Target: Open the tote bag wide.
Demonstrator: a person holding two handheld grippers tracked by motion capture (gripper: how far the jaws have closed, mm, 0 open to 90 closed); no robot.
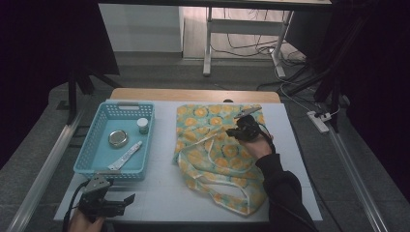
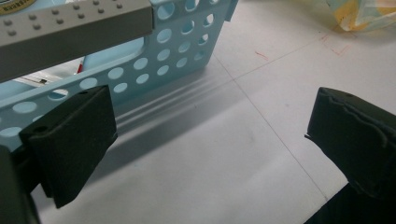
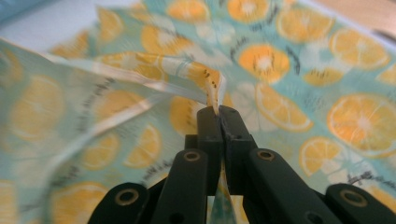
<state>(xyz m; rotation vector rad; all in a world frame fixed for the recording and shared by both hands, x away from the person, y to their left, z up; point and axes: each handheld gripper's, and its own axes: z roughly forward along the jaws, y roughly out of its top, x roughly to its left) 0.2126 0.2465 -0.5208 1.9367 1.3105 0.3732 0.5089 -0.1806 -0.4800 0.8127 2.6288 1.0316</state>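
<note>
A cloth bag printed with orange slices (image 1: 212, 145) lies crumpled on the white table top (image 1: 159, 193), right of centre. My right gripper (image 1: 244, 129) hovers over its upper part, shut on a fold of the bag's edge; in the right gripper view the fabric edge (image 3: 212, 88) is pinched between the closed jaws of that right gripper (image 3: 219, 112) and lifted off the rest of the bag. My left gripper (image 1: 126, 200) rests low at the near left corner, open; the left gripper view shows bare table between its pads (image 2: 74, 140).
A light blue perforated basket (image 1: 96, 164) stands at the left and holds a round tin (image 1: 117, 138), a small white jar (image 1: 142, 125) and a flat tube (image 1: 125, 155). Its wall (image 2: 154, 65) is close to my left gripper. A power strip (image 1: 319, 121) lies on the floor at right.
</note>
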